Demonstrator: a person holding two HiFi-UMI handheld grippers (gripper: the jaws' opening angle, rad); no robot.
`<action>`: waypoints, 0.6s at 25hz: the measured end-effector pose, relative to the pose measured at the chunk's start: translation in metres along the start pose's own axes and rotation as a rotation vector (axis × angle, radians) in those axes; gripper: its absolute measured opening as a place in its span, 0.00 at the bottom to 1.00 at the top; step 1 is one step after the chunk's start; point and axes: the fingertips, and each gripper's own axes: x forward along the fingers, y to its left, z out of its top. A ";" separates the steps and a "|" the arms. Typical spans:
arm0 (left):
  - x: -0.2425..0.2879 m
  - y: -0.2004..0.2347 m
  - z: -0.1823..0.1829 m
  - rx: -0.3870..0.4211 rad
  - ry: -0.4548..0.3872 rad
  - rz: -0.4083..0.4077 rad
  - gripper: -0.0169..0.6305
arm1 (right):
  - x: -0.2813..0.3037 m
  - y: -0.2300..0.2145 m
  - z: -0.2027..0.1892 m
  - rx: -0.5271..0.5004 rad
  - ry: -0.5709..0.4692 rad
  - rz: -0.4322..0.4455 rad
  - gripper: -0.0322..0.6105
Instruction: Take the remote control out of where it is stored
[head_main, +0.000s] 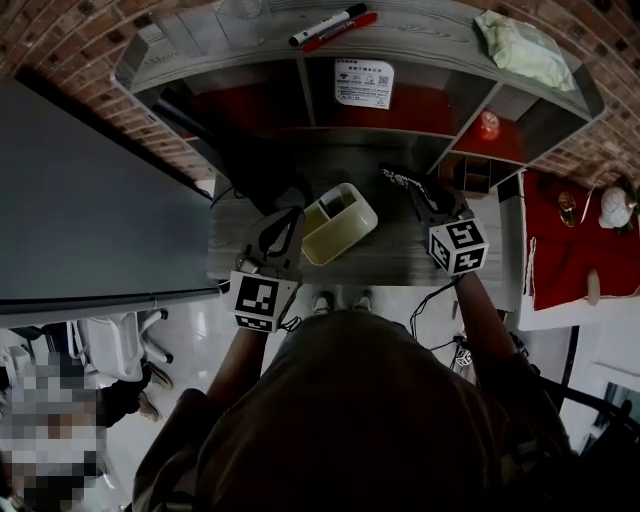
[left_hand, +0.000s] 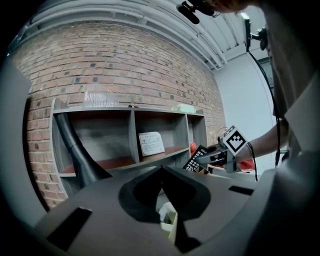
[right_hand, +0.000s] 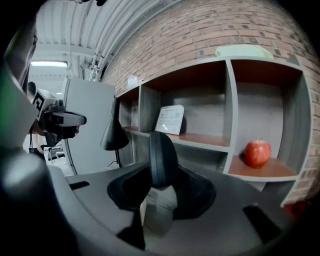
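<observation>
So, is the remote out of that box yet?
Out. The right gripper holds the remote in the air, apart from the cream box.

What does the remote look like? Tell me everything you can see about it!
The remote is black, long and slim, like plastic, with rows of little pale buttons. The right gripper pinches one end between its jaws; the rest pokes out toward the shelf. It's out of the cream box, off to one side, not touching it.

Grey shelf unit (head_main: 430, 45) against brick wall (left_hand: 125, 65) (red-lined compartments), white floor (head_main: 190, 345) below
</observation>
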 end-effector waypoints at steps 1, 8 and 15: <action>0.000 -0.001 -0.001 -0.001 0.001 -0.002 0.04 | 0.005 -0.002 -0.006 0.019 0.017 0.003 0.23; -0.002 -0.004 -0.007 -0.012 0.015 0.004 0.04 | 0.036 -0.016 -0.049 0.127 0.145 0.010 0.23; -0.002 -0.003 -0.014 -0.022 0.032 0.022 0.04 | 0.060 -0.022 -0.100 0.229 0.280 0.040 0.23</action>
